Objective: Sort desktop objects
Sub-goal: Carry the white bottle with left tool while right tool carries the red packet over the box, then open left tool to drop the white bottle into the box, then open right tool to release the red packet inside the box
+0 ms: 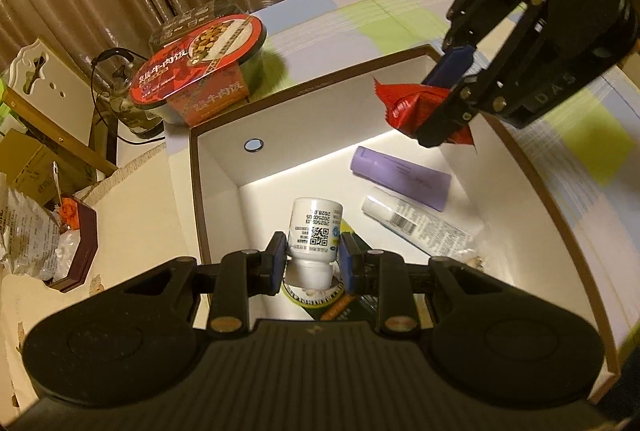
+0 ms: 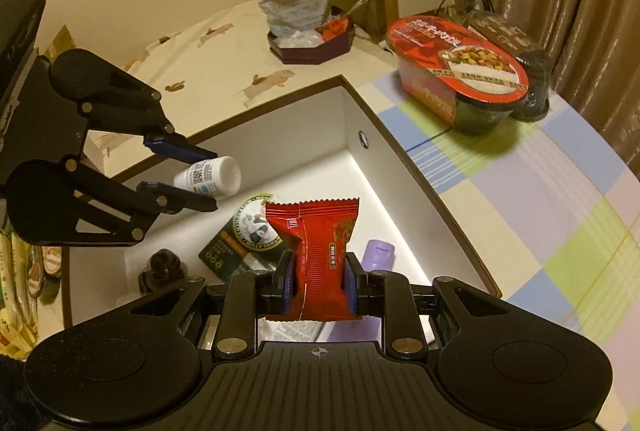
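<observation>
My left gripper [image 1: 313, 255] is shut on a small white bottle [image 1: 316, 231] and holds it over the near end of a white box with a brown rim [image 1: 196, 191]. In the right wrist view the same white bottle [image 2: 210, 177] sits between the left gripper's [image 2: 210, 179] blue pads. My right gripper [image 2: 319, 285] is shut on a red snack packet [image 2: 318, 251] above the box [image 2: 348, 111]. From the left wrist view, that red packet [image 1: 404, 103] hangs from the right gripper [image 1: 444, 99] over the box's far right side.
Inside the box lie a purple tube [image 1: 400, 177], a white tube [image 1: 416, 227] and a green packet [image 2: 240, 243]. Two instant rice bowls [image 1: 200, 63] stand beyond the box on the checked cloth [image 2: 540, 211]. A dark tray with bags [image 2: 312, 39] sits on the beige cloth.
</observation>
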{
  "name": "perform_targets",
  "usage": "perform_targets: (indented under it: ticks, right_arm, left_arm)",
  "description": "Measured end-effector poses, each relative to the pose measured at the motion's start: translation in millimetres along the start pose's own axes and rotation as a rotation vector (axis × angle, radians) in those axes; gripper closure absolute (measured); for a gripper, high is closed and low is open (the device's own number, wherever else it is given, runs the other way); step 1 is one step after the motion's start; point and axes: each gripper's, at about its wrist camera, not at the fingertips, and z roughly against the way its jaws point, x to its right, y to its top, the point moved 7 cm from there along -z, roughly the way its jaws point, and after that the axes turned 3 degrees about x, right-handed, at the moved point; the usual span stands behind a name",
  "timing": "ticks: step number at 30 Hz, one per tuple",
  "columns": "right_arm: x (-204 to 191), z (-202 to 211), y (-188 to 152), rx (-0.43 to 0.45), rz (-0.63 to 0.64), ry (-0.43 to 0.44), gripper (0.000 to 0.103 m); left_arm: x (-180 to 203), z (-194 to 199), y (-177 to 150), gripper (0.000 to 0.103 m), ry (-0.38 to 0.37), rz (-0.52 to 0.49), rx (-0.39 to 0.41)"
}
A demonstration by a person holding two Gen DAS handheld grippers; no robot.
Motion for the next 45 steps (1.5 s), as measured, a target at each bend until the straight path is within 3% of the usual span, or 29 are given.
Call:
perform_targets:
  ticks: [21, 30, 35, 45]
  right_arm:
    - [36.6, -37.6, 0.6, -0.035, -0.070, 0.008, 0.079]
    - [42.4, -49.9, -3.1, -0.053, -0.074, 0.011, 0.079]
    - [42.5, -51.2, -3.9, -0.058, -0.072, 0.015, 0.079]
    - [37.9, -61.5, 4.8, -0.027, -0.067, 0.021, 0.079]
  left_arm:
    - [-24.0, -81.8, 19.6, 0.080, -0.022, 0.039, -0.060]
    - [-32.0, -109.2, 22.6, 0.075, 0.009, 0.054, -0.062]
    - [-28.4, -105.6, 21.8, 0.065, -0.010, 0.054, -0.054]
    - [-34.8, -78.7, 8.3, 0.061, -0.008, 0.089, -0.060]
